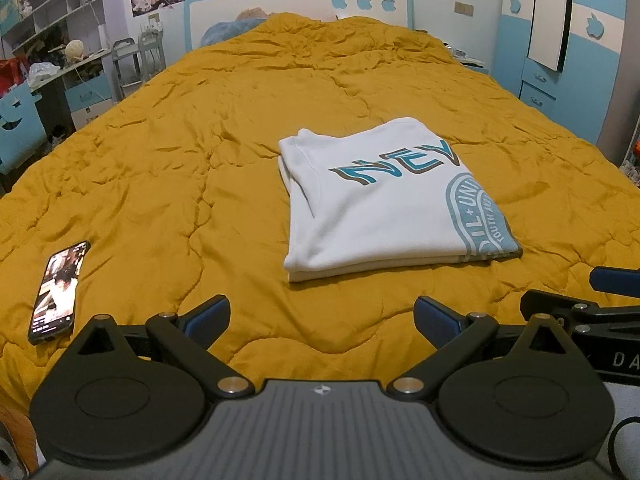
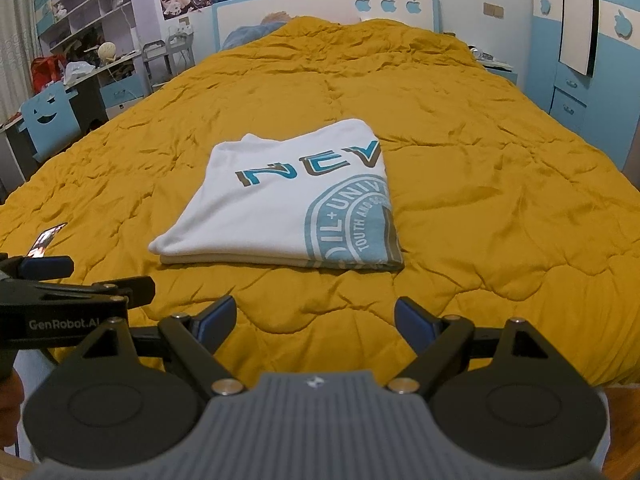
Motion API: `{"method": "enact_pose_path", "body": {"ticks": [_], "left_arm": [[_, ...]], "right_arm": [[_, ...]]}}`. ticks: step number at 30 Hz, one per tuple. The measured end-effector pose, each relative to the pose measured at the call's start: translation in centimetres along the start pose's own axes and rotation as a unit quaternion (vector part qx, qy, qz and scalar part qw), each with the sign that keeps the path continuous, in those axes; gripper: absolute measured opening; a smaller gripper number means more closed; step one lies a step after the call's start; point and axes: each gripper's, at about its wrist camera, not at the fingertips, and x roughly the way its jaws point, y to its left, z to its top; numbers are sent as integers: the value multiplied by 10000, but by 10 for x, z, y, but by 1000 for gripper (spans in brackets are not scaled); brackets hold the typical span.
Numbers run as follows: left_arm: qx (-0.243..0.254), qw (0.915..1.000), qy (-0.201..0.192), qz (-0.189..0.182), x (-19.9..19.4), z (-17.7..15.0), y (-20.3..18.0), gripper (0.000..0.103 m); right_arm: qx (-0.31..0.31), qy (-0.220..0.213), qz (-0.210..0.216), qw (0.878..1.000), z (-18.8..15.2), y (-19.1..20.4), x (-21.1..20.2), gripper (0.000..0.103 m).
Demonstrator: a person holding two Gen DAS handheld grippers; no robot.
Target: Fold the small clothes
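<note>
— Already folded, by the look: white cotton T-shirt with teal lettering (image 1: 384, 200), a neat rectangle on the mustard quilted bedspread (image 1: 200, 128).

— Tongs?

— Left gripper (image 1: 322, 316) spread apart, empty, short of the shirt's near edge. Right gripper (image 2: 314, 316) likewise apart, gripping nothing.

— Risks?

— Snagging the top layer on any re-grip, undoing the fold. Also nudging the black smartphone (image 1: 56, 292), left of the shirt, toward the edge.

— Containers?

— None near the shirt.
</note>
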Motion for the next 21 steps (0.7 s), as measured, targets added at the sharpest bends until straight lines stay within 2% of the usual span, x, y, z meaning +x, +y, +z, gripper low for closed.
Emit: {"method": "enact_pose_path", "body": {"ticks": [21], "left_arm": [[2, 9999, -126, 44, -5, 2, 0, 103]], "right_arm": [[17, -102, -29, 9999, -2, 1, -5, 82]]}}
